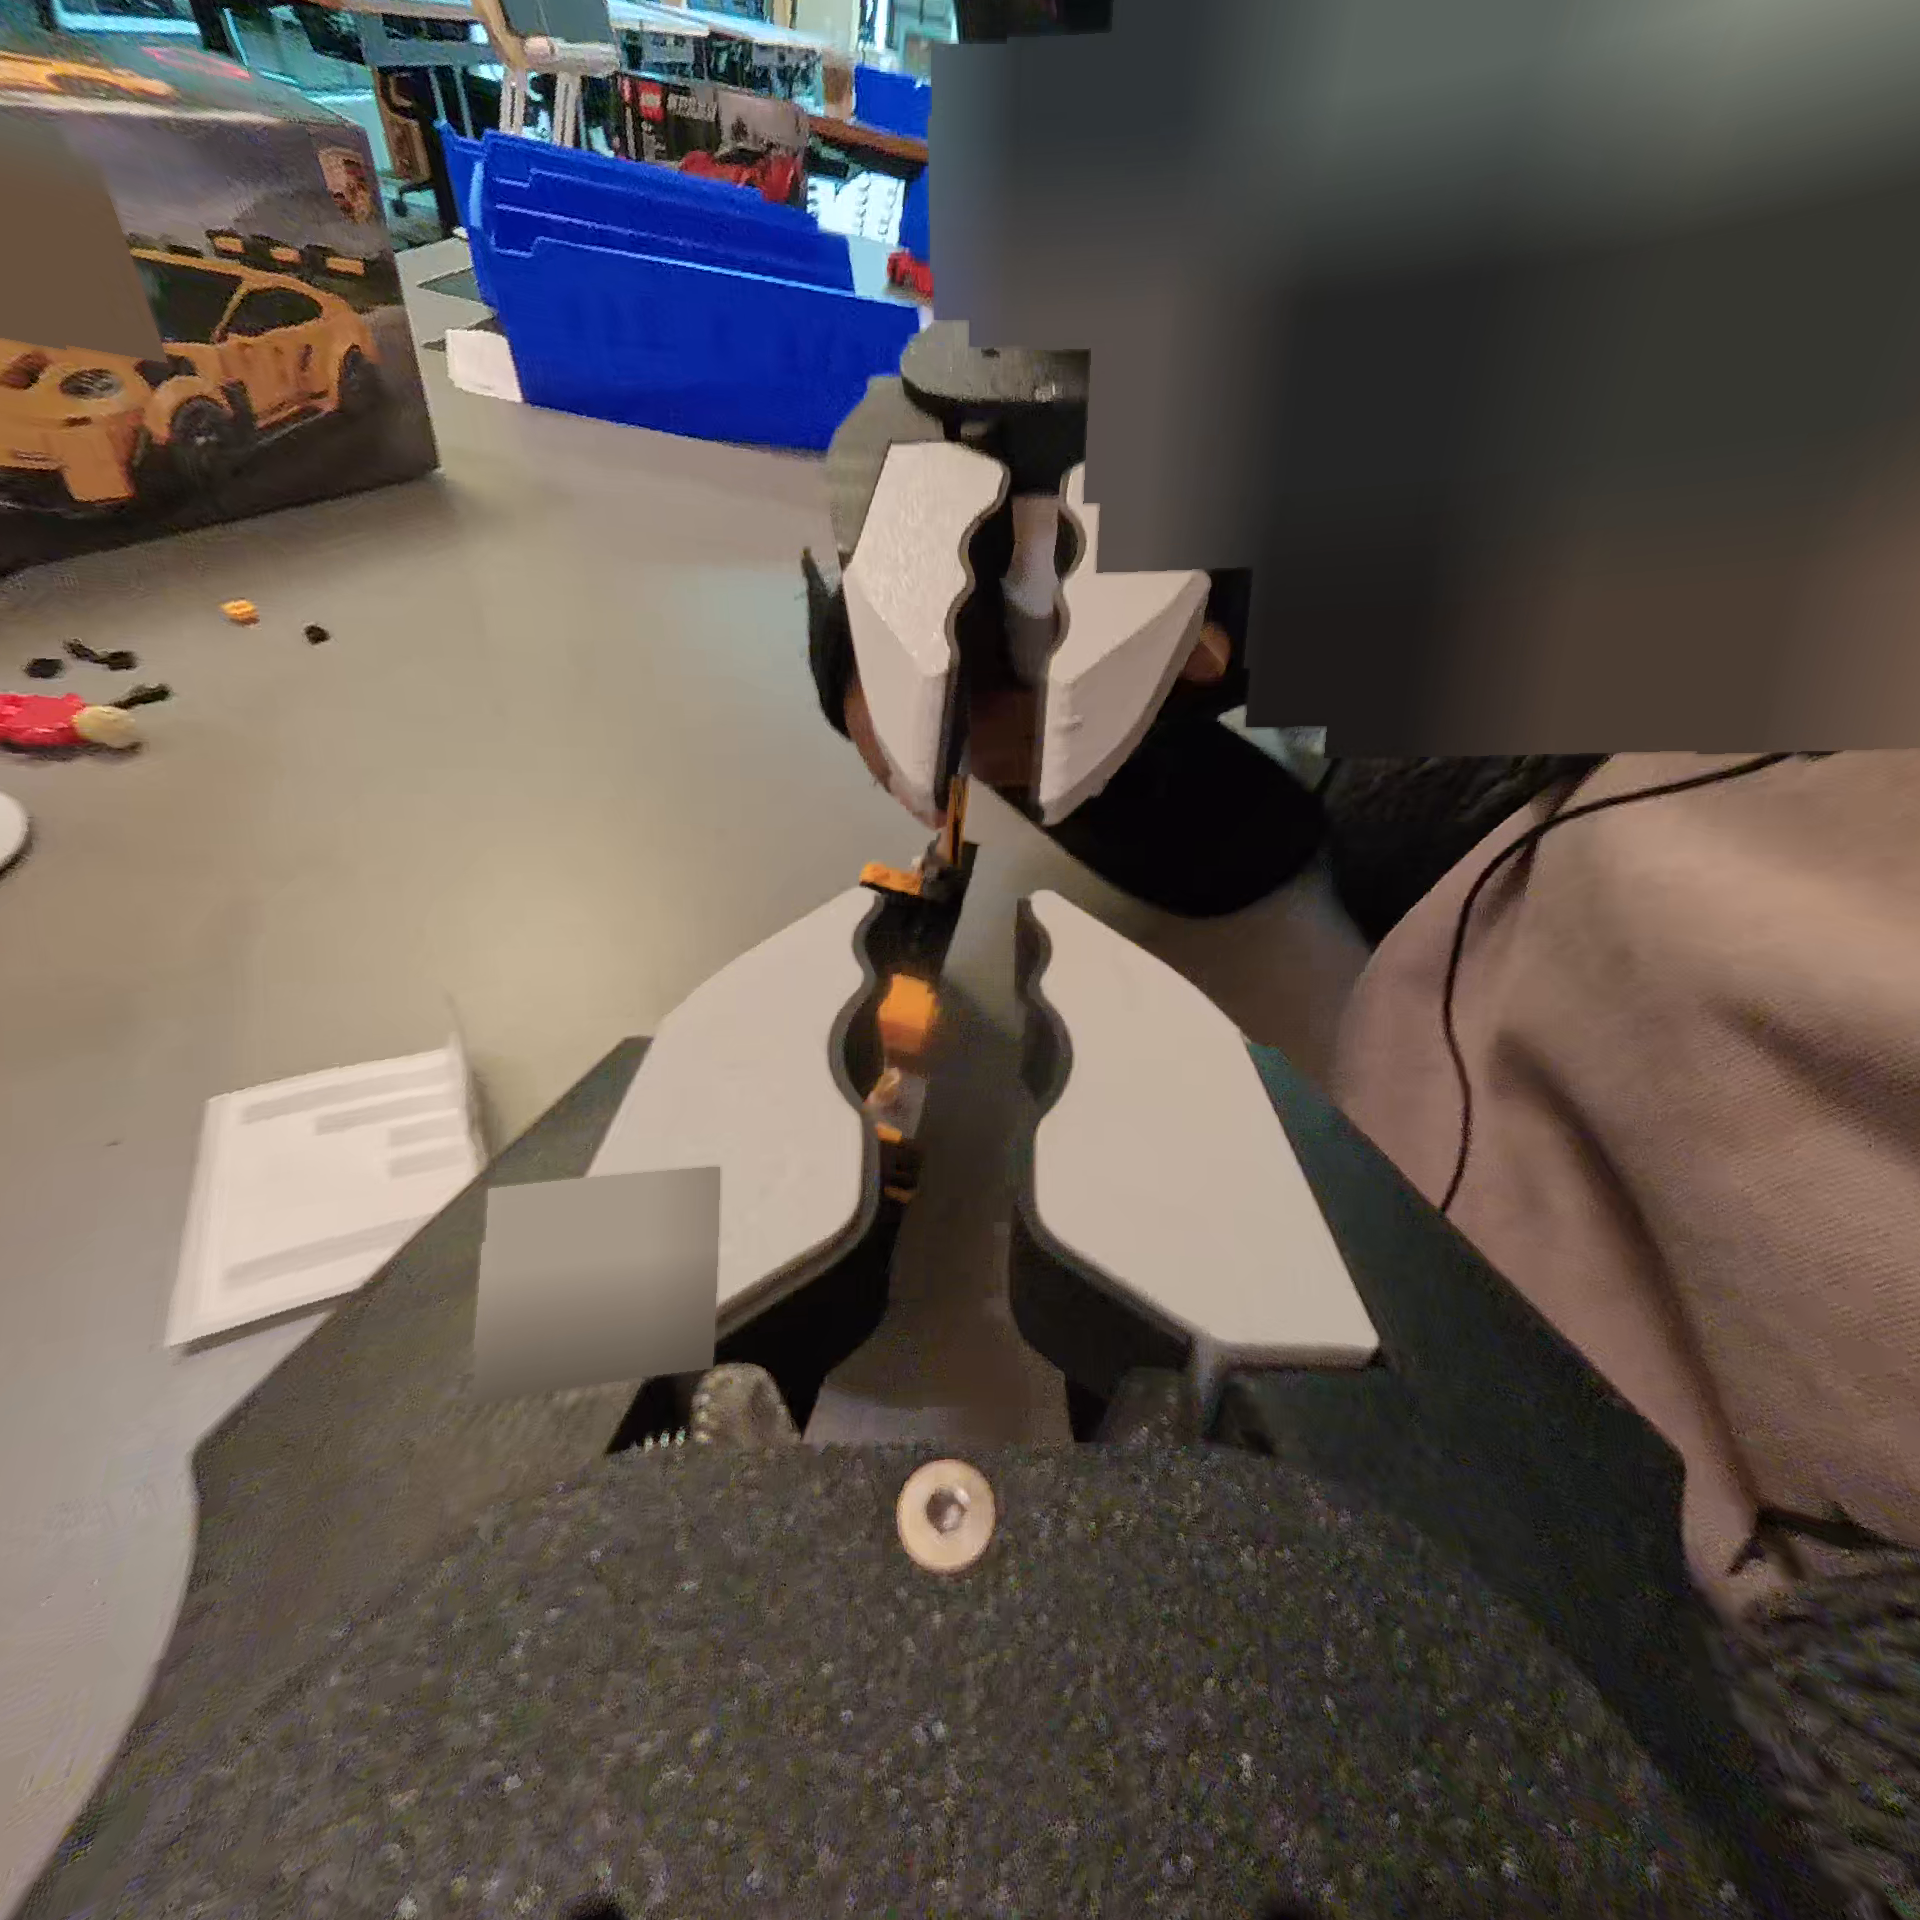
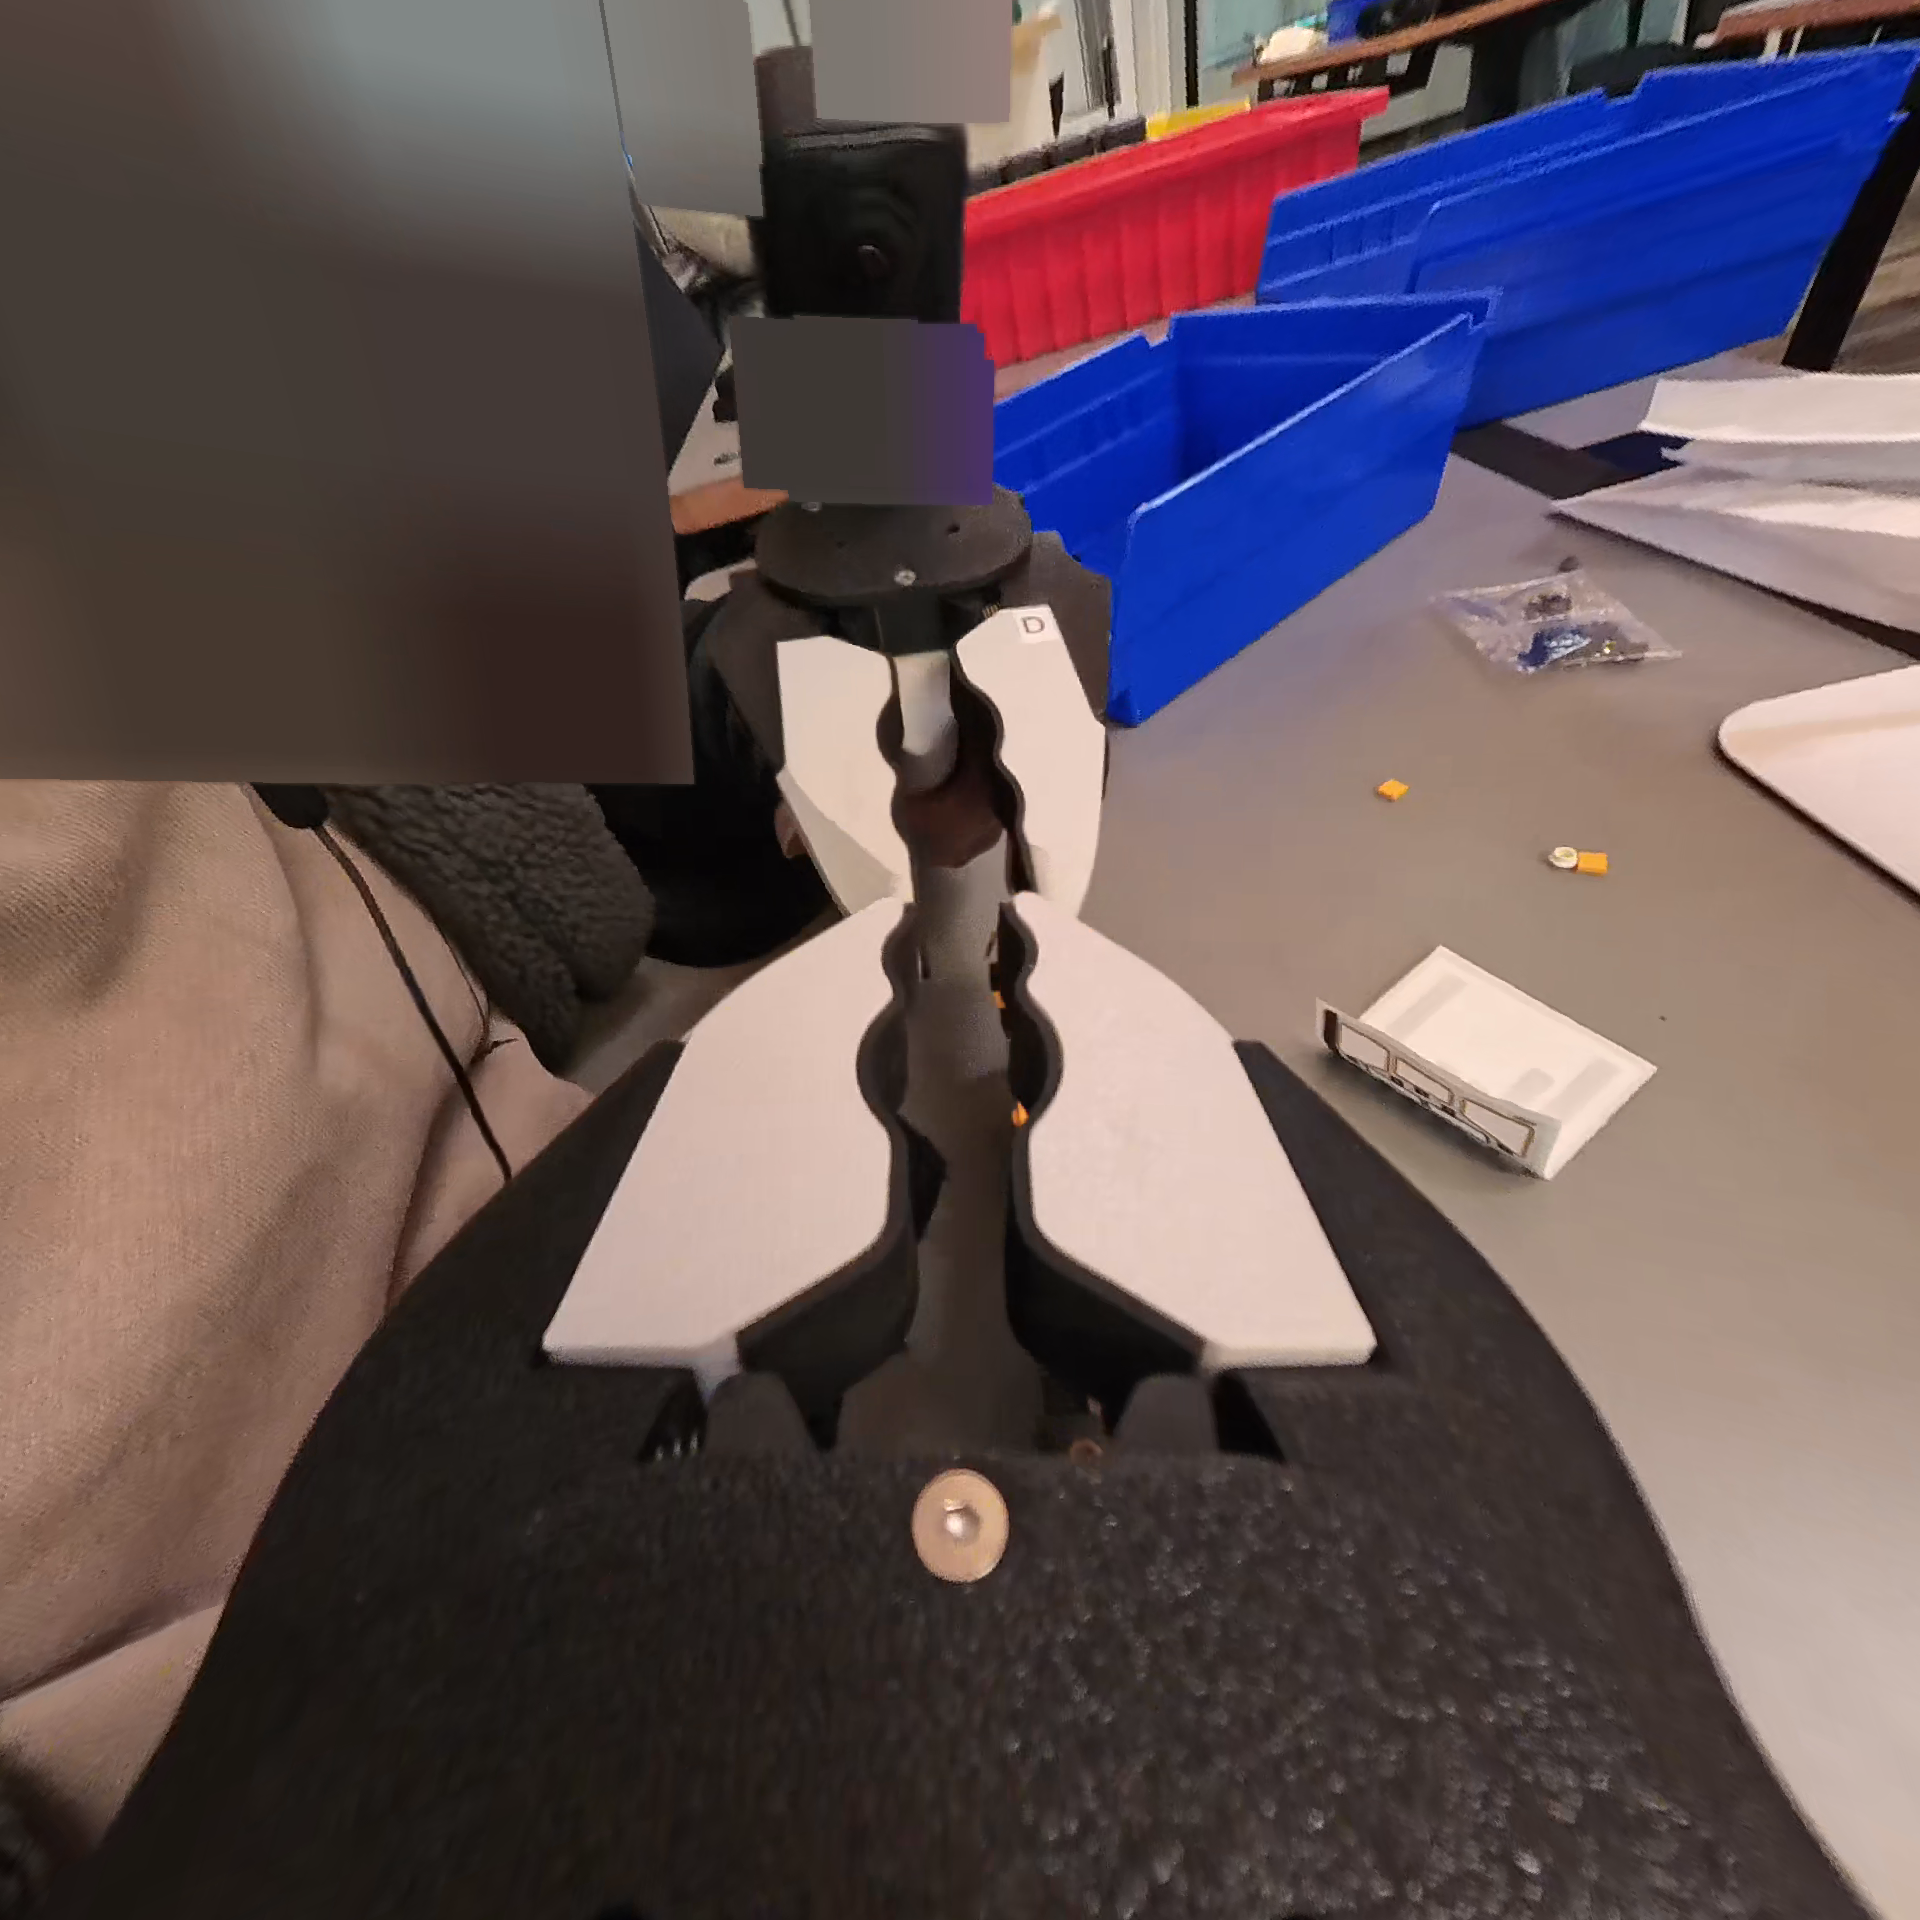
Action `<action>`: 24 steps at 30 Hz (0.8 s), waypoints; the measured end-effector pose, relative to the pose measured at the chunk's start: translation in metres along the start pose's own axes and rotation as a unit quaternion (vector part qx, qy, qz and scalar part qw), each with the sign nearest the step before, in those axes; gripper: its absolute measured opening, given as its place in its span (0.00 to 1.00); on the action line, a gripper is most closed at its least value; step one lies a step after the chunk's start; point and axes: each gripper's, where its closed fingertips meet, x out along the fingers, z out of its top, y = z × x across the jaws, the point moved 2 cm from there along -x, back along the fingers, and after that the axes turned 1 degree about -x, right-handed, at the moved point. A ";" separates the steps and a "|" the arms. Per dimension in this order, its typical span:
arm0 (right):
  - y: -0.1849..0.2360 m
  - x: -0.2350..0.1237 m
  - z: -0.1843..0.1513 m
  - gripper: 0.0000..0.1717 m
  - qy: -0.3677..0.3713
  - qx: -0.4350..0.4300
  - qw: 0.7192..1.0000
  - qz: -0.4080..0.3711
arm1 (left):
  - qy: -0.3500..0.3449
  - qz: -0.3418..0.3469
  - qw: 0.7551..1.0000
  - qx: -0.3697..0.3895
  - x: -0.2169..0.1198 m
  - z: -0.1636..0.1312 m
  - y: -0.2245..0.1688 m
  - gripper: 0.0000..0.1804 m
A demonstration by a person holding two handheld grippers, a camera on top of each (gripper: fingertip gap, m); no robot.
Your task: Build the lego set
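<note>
Closest to the lens in each view is the black body of that view's own tool. Between the grey fingers sits an orange-and-black brick assembly (image 1: 904,1008), seen edge-on.

It lies along one finger of the left hand-held gripper (image 1: 992,914), with open space between it and the other finger, so that tool is open around it. Its far end reaches the tips of the right hand-held gripper (image 1: 987,810). The two tools meet nose to nose above the grey surface (image 1: 582,790).

The right wrist view shows only small orange bits (image 2: 1000,1000) against one finger of the right hand-held gripper (image 2: 956,920). Bare surface shows across the rest of the gap, so it is not clamped there either.

My concern is that, with no pair of pads pressing, the thin assembly could tip, slide out or snap apart if either tool shifts.

Only the left view shows the assembly's length, a box with an orange car (image 1: 208,312) and a red piece (image 1: 42,717). Only the right view shows loose orange pieces (image 2: 1392,790), a clear bag (image 2: 1548,623) and a red bin (image 2: 1143,218). Blue bins (image 2: 1247,468) appear in both.
</note>
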 end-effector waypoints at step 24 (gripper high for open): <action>0.000 0.000 -0.006 0.08 -0.002 -0.018 1.000 -0.001 | -0.027 -0.079 0.984 -0.157 0.001 0.007 -0.005 0.00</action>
